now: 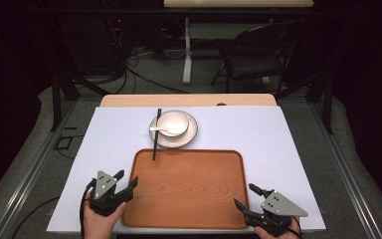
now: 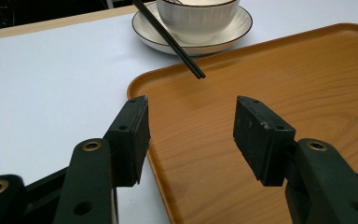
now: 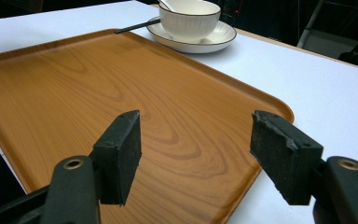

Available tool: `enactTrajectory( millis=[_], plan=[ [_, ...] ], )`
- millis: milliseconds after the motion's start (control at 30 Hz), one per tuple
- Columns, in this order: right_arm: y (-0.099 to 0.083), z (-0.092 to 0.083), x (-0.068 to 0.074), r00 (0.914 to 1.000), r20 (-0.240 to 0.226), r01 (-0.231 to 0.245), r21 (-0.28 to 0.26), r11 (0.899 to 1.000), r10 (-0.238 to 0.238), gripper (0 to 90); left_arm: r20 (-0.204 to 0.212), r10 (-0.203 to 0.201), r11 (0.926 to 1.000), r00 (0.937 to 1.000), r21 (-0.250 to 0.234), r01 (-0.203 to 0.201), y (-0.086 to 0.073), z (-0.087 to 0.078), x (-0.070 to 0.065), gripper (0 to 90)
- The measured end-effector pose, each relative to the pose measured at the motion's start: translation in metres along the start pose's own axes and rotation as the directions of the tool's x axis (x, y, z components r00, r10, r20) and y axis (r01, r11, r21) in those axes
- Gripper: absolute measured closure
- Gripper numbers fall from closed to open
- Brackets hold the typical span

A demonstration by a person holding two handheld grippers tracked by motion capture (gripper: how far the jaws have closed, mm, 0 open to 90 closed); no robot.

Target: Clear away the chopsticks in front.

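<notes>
A wooden tray point(image 1: 189, 189) lies on the white table cover near the front edge, with nothing on it. Behind it a white bowl point(image 1: 171, 122) holding a white spoon point(image 1: 160, 130) stands on a white plate point(image 1: 191, 135). Black chopsticks point(image 1: 155, 134) lean on the plate's left rim, their tips over the tray's far edge. My left gripper point(image 1: 126, 179) is open at the tray's front left corner; its jaws straddle the tray point(image 2: 270, 88) rim, with the chopsticks point(image 2: 177, 44) and bowl point(image 2: 198, 16) ahead. My right gripper point(image 1: 246, 195) is open over the tray point(image 3: 98, 98) at its front right corner, far from the bowl point(image 3: 189, 18).
The white cover point(image 1: 258, 129) spans the table, with bare strips left and right of the tray. A wooden table edge point(image 1: 189, 99) shows behind it. A dark chair point(image 1: 258, 55) and cables stand on the floor beyond.
</notes>
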State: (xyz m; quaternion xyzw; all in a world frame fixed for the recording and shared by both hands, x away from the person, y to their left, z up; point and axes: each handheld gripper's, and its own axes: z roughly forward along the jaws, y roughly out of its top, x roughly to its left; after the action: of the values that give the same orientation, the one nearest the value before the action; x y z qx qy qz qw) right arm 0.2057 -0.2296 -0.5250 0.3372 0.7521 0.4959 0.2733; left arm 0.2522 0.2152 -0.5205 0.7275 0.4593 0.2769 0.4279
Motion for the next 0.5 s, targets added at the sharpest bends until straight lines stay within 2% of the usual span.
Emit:
enactTrajectory(
  millis=[267, 400, 500],
  plan=[
    [0.0, 0.001, 0.001, 1.0, 0.006, -0.001, 0.003, 1.0, 0.001, 33.1, -0.003, -0.019, 0.9998, 0.9998, -0.007, 0.019, 0.007, 0.001, 0.002, 47.6],
    [0.0, 0.002, 0.002, 1.0, 0.004, -0.004, 0.0, 1.0, 0.004, 32.6, -0.007, -0.051, 0.9984, 0.9987, 0.022, 0.051, 0.019, 0.004, 0.006, 49.2],
    [0.0, 0.002, 0.002, 1.0, 0.007, -0.001, -0.002, 1.0, 0.001, 32.1, -0.005, -0.07, 0.9963, 0.9976, 0.051, 0.07, 0.028, 0.009, 0.011, 55.9]
  ],
)
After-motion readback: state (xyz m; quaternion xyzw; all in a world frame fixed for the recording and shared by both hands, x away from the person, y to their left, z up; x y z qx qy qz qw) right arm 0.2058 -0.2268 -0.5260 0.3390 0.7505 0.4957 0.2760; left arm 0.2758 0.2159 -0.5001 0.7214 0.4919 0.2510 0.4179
